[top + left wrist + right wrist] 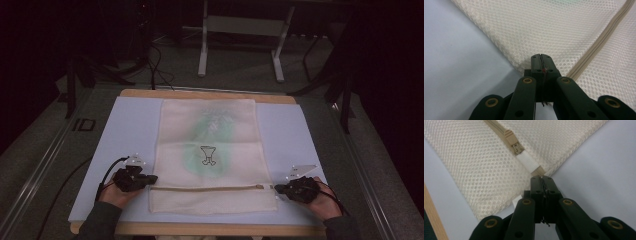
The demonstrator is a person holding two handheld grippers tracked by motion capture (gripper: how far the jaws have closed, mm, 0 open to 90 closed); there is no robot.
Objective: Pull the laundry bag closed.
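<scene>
The cream mesh bag (207, 155) lies flat on my pale blue mat (127, 130), its long axis running away from me and its zipper (210, 188) crossing near my edge. My left gripper (150, 178) pinches the bag's left edge. My right gripper (276, 189) pinches its right edge beside the zipper pull (511, 138).

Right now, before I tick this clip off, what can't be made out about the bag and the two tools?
- Left tool, left gripper view: whether mesh is pinched; the shut jaws cover the bag edge.
- Right tool, right gripper view: whether it grips the zip end; the jaws hide the contact.
- Zip pull, high view: too small to read.
- Bag's contents: a green shape blurred by the mesh.
- Forearms, high view: cut off by the bottom edge.
</scene>
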